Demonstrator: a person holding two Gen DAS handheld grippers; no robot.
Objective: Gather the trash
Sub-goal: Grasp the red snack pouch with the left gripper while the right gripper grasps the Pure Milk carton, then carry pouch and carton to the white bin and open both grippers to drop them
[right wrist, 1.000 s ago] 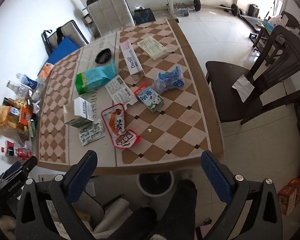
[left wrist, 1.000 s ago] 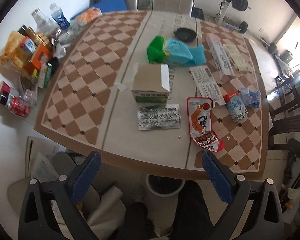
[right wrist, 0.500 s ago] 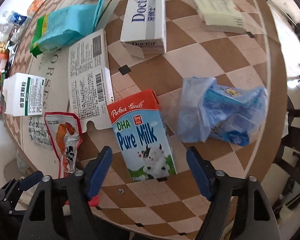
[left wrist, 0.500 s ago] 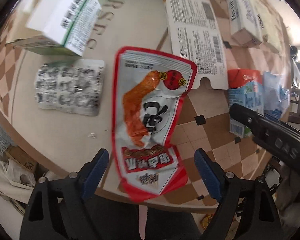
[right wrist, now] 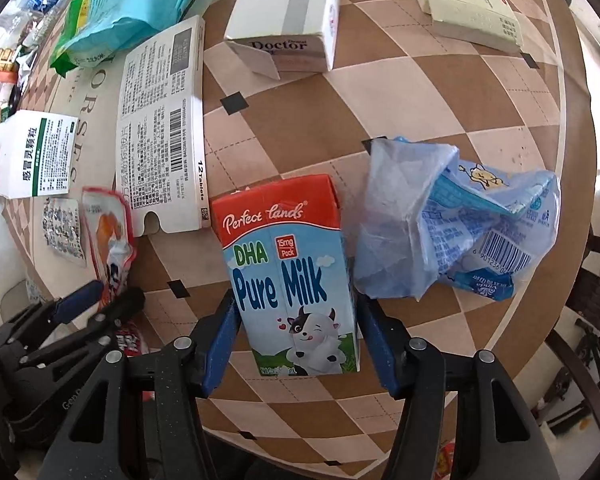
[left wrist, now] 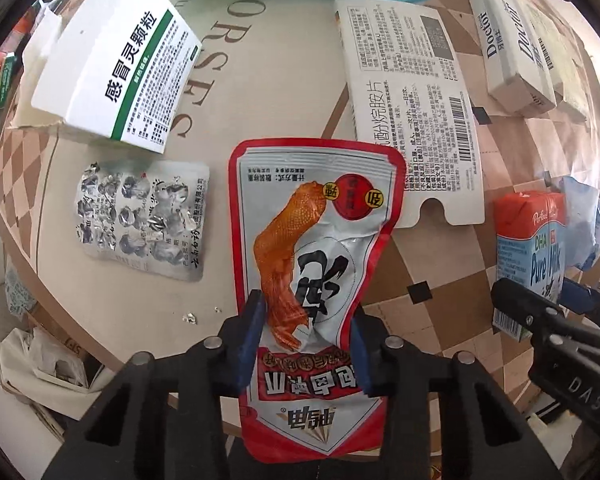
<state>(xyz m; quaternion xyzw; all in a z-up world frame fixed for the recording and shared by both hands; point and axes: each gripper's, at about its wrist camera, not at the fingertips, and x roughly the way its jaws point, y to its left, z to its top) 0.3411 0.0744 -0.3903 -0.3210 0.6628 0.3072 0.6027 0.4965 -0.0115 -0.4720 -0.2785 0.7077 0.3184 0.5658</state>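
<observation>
Trash lay scattered on the bench [right wrist: 380,92]: the right tongs [right wrist: 296,344] clamped the milk carton [right wrist: 292,272], while the left tongs [left wrist: 306,340] were closing on the red snack pouch [left wrist: 312,240] near the edge. Limp foil might slip free when lifted.

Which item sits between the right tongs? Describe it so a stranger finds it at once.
Start at the checkered table and find the crumpled blue plastic bag near its edge. Right beside it lies the milk carton, between the right tongs. Only it has a red top, "Pure Milk" lettering and a cartoon cow.
</observation>
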